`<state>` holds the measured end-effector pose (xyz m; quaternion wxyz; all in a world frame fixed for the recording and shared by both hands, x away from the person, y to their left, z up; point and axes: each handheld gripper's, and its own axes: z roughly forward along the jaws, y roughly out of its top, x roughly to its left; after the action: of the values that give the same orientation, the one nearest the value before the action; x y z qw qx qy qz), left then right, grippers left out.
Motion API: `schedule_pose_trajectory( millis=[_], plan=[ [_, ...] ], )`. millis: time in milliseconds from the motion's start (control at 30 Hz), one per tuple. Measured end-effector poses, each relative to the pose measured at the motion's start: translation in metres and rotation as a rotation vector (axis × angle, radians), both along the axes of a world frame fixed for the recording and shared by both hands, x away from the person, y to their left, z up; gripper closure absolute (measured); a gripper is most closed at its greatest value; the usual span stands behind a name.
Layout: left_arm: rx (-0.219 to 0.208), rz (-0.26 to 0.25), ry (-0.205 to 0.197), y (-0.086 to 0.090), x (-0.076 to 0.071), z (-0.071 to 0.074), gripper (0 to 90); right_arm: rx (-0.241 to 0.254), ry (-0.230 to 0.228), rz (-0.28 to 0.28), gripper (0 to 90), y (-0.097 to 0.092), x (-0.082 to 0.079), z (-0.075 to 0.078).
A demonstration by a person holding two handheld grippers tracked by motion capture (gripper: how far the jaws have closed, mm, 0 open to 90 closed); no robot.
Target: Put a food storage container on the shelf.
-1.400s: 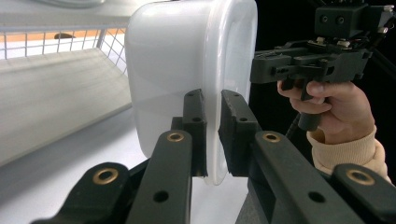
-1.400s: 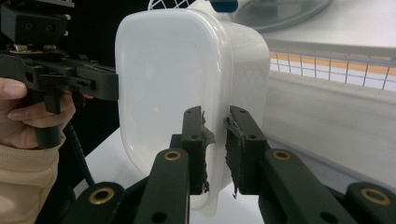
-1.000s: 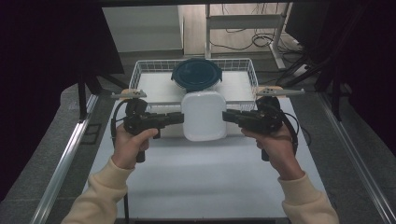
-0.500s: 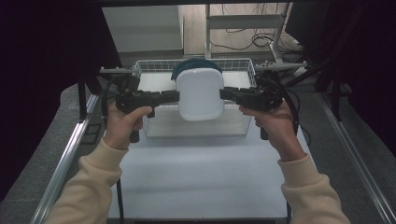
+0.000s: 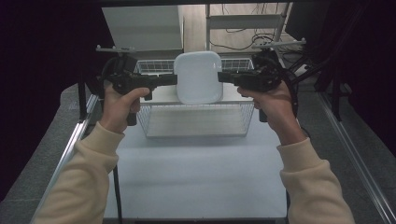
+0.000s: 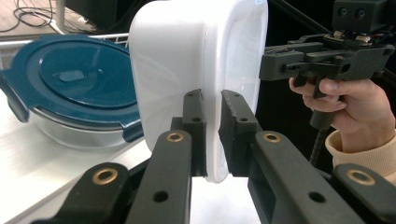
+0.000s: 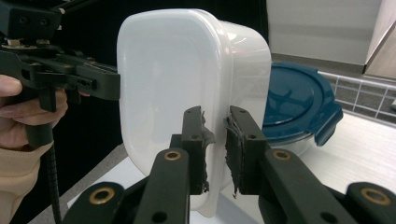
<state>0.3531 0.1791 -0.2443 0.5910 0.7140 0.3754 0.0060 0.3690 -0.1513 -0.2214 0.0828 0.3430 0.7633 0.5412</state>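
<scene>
Gripping opposite rims, the left gripper and right gripper each clamp the white container, sharing its weight so it hangs level above the wire basket, clear of the blue-lidded bowl behind

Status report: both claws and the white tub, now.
Left claw and right claw shut on white tub's rim, opposite sides. White tub tipped on edge, held above wire basket. Blue-lidded container sits just behind it.
</scene>
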Motion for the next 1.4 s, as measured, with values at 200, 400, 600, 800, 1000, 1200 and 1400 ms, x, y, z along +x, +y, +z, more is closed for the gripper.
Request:
schedule_pose_trajectory(
  millis=[200, 400, 600, 800, 1000, 1200, 1400],
  plan=[
    [-0.017, -0.005, 0.015, 0.005, 0.011, 0.005, 81.6, 0.004, 0.007, 0.005, 77.2, 0.003, 0.011, 0.007],
    [-0.031, -0.013, 0.034, 0.008, 0.024, 0.011, 81.4, 0.000, 0.020, 0.000, 77.2, 0.006, 0.021, 0.016],
    [-0.049, -0.020, 0.056, 0.009, 0.037, 0.017, 81.3, 0.001, 0.031, -0.012, 77.1, 0.008, 0.032, 0.027],
    [-0.059, -0.015, 0.118, 0.013, 0.059, 0.013, 81.0, 0.002, 0.078, -0.027, 76.9, 0.011, 0.048, 0.025],
    [-0.068, -0.007, 0.165, 0.016, 0.075, 0.004, 80.8, 0.005, 0.134, -0.036, 76.8, 0.015, 0.064, 0.015],
    [-0.102, -0.009, 0.217, 0.018, 0.092, -0.004, 80.9, 0.021, 0.207, -0.053, 76.0, 0.016, 0.084, 0.006],
    [-0.148, 0.004, 0.271, 0.019, 0.105, -0.006, 79.8, 0.046, 0.254, -0.063, 73.4, 0.015, 0.099, 0.003]
  ],
)
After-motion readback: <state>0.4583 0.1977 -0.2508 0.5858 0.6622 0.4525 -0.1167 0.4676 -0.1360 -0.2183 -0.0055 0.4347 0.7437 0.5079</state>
